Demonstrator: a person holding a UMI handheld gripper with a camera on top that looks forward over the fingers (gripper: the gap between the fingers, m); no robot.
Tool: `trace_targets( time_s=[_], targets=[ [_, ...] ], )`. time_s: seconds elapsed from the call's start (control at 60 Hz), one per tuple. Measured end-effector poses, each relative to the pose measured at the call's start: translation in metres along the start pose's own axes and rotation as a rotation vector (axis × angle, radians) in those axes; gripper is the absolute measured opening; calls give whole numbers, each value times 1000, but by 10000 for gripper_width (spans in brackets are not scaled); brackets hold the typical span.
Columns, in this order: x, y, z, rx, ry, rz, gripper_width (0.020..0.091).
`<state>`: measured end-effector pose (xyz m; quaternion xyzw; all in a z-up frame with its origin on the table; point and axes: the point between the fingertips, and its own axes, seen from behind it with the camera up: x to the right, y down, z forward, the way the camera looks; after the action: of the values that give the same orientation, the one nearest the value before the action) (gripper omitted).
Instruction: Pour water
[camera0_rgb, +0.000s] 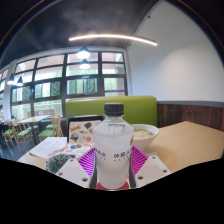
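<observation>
The jaws are clamped on a clear bottle (113, 150) with a black cap. It stands upright. A white bowl (144, 133) sits on the bench (190, 140) at two o'clock.

view: single gripper camera, rides on gripper (112, 170), looks forward along both fingers
height: low, just above table (190, 140)
facing: green bench (110, 106), windows (70, 80) beyond
nearest: bottle (113, 145), very close, fills centre
overlap: none, one view
</observation>
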<state>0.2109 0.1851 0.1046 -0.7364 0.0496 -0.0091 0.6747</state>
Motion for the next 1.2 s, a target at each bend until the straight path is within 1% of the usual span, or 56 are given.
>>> trace_targets(
  time_s=[0.133,0.167,0.183,0.217,0.25,0.35,0.367,0.383,0.417,0.45,0.583,0.633,0.667,0.7,0.8,0.933,1.05,1.15,1.167,1.183,1.2],
  targets=[
    [9,29,16,-47,-36,-3,442],
    [9,33,17,-55,-40,-19,454],
    [8,28,18,-36,-43,-26,447],
    [12,28,21,-35,-42,-41,446],
    [8,35,18,-48,-38,-43,447],
    [10,32,25,-53,-39,-51,447],
    [10,34,23,-53,-38,-53,458],
    [-7,35,15,-54,-33,-54,456],
    [-8,35,14,-54,-33,-61,456],
    [-8,35,13,-55,-30,-64,471],
    [-2,34,15,-57,-27,-83,595],
    [3,40,11,-92,-16,-97,687],
    [-2,42,11,-109,-17,-101,792],
    [-1,40,2,-111,-17,-98,846],
    [-1,35,-15,-112,-24,-100,840],
    [-6,22,-61,-102,-41,-84,840],
    [-15,14,-114,-111,-56,-51,840],
    [-25,5,-162,-101,-72,-40,839],
    [-17,7,-156,-98,-79,-39,839],
    [-30,2,-179,-98,-79,-39,841],
    [-32,0,-187,-95,-84,-40,839]
  ],
)
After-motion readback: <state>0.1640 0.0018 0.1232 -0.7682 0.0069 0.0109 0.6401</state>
